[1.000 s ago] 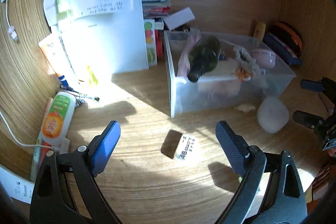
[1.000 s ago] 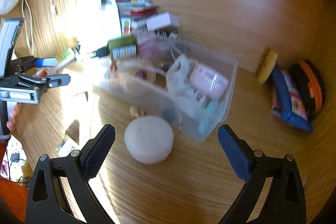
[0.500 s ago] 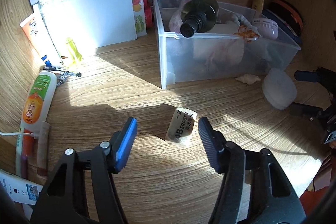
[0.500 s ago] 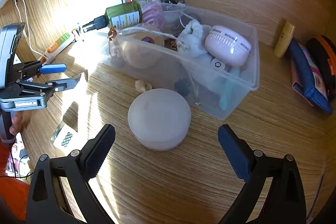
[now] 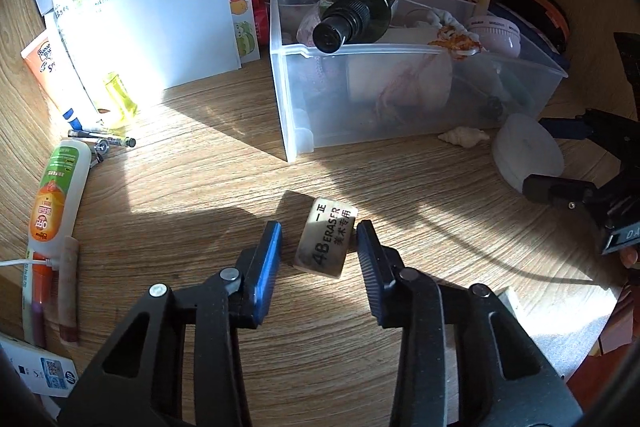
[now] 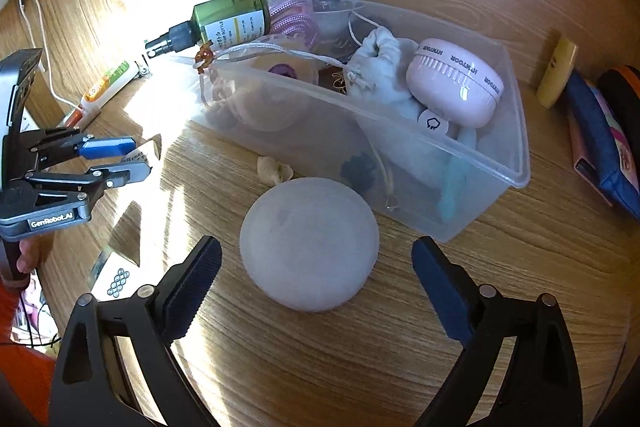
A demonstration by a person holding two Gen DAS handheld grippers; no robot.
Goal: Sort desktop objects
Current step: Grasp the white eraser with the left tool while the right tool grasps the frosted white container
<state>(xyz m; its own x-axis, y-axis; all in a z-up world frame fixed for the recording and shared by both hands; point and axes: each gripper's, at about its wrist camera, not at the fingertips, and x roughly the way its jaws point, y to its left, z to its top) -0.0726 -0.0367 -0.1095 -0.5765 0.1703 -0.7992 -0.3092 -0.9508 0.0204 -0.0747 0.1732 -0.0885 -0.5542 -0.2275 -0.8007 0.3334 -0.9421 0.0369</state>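
Eraser point(image 5: 326, 237), a pale block printed "4B ERASER", lies on the wooden desk point(image 5: 200, 187) right between the fingers of the left gripper point(image 5: 318, 259). The right-hand pad point(image 5: 366, 251) sits against its edge or very nearly so, while a narrow gap shows on the blue-padded side, so the jaws are partly closed around it but not yet clamped. Beyond the eraser stands a clear plastic bin point(image 5: 400, 115) crammed with a dark green bottle point(image 5: 352, 15), a pink round gadget point(image 6: 456, 83) and a white drawstring pouch point(image 6: 380, 67). In front of the bin rests a frosted white puck point(image 6: 310, 243), and the right gripper point(image 6: 316, 283) hangs over it with jaws spread wide, the puck between them, touching neither. A small seashell point(image 6: 274, 169) lies just beside the bin wall.
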